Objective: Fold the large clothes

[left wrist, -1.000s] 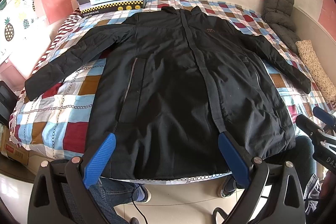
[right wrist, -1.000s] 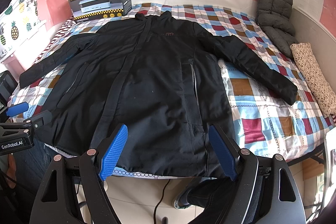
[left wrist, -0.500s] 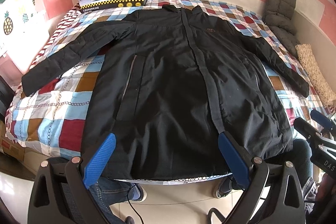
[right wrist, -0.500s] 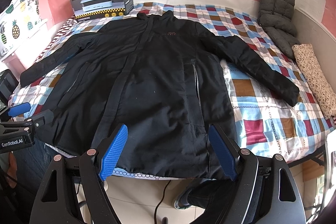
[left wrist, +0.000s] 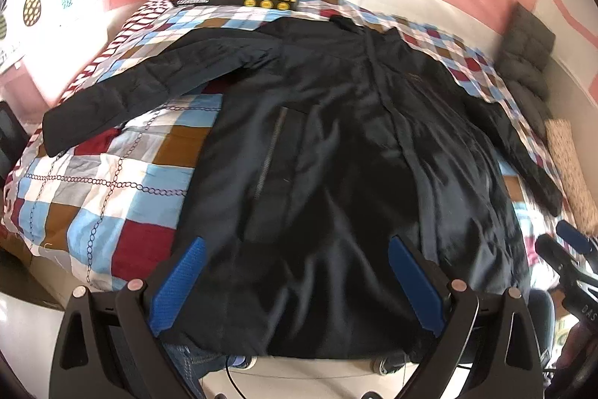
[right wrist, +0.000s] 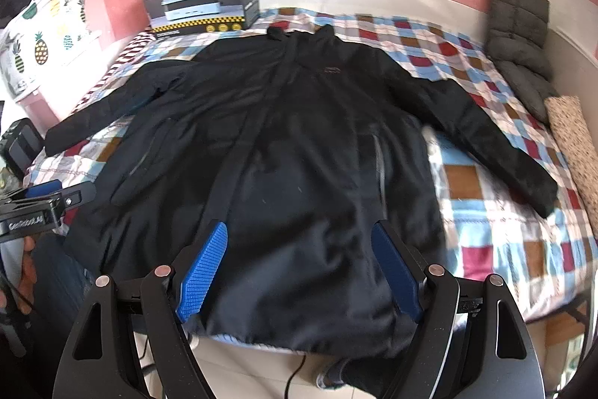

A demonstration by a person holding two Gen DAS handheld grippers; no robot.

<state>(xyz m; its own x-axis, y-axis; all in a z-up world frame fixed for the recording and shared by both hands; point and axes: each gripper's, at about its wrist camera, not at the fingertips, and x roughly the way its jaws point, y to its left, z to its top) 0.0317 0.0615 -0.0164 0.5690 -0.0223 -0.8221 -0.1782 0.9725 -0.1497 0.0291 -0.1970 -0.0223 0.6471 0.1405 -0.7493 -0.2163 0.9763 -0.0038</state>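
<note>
1. A long black padded coat [left wrist: 336, 152] is laid flat, front side up, on a bed covered by a checked quilt [left wrist: 112, 182] of white, light blue, brown and dark red squares printed with chain lines.
2. The coat's fabric is seen as smooth with a slight sheen; a covered front placket runs from the stand-up collar at 12 o'clock down to the hem at 6 o'clock, and a slanted zip pocket is set on each front panel.
3. Both sleeves are spread outward: one toward 9 o'clock and the other toward 3 o'clock, each lying on the quilt and showing faint quilted ribs.
4. The hem is draped over the near edge of the bed, just above a pale tiled floor.
5. The left gripper [left wrist: 297, 281] is held above the hem with its jaws spread wide and nothing between them; its pads [left wrist: 179, 287] are blue and finely ribbed, set on black plastic arms with round metal pins.
6. The right gripper [right wrist: 299, 272] is likewise held over the hem, jaws spread apart and empty, with the same blue textured pads [right wrist: 203, 266].
7. A rectangular cardboard appliance box [right wrist: 203, 0], black with yellow trim, is stood at the head of the bed near 11 o'clock, beyond the collar.
8. A grey quilted cushion [right wrist: 519, 36] is propped against the wall near 2 o'clock, with a speckled beige roll [right wrist: 575, 144] just below it.
</note>
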